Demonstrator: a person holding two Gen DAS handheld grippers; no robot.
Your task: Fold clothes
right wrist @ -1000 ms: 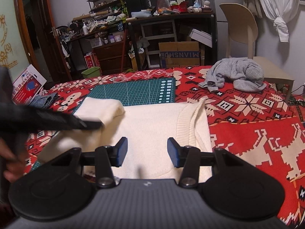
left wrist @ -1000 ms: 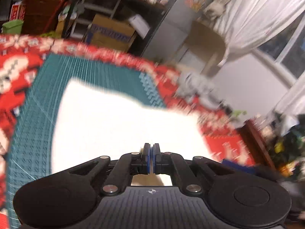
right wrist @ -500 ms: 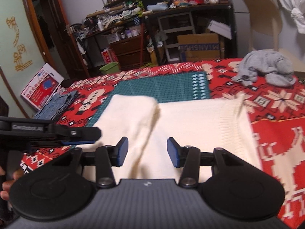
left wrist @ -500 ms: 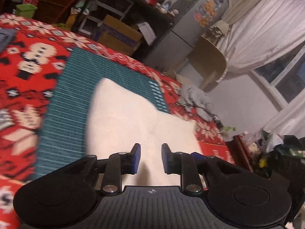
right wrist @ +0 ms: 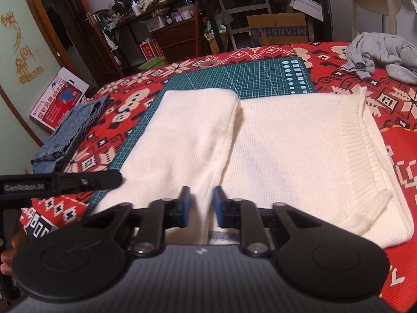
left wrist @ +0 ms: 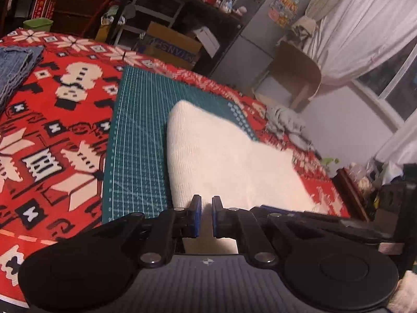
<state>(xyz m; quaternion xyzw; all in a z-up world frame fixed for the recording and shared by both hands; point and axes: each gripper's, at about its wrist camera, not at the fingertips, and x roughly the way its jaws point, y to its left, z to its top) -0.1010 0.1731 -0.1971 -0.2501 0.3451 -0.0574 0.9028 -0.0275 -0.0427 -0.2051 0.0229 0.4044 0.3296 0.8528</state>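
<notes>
Cream rib-knit sweater [right wrist: 281, 151] laid flat across green cutting mat [right wrist: 247, 78] and red patterned blanket [right wrist: 391, 99], ribbed band at 3 o'clock. One strip [right wrist: 187, 135] doubled over the body along the 9 o'clock side, fold edge running 12 to 6; partly folded, stage beyond that not settled. Mat likely there as a flat, gridded base for squaring folds.

Left gripper [left wrist: 206, 215]: blue pads slightly apart, narrow gap, cloth edge just ahead; nothing visibly pinched. Right gripper [right wrist: 200, 207]: pads parted, wider gap, straddling near end of the doubled strip, holding nothing. Both low at 6 o'clock, near hem, probably placed for a grasp or a release.

Grey garment [right wrist: 383, 57] crumpled at 1 o'clock; folded denim [right wrist: 70, 133] at 9 o'clock.

Writing: "GenRobot.AI" on left gripper's arm [right wrist: 60, 184]; "MIANSH…" mirrored on cardboard box [right wrist: 278, 30]; other labels unreadable.
</notes>
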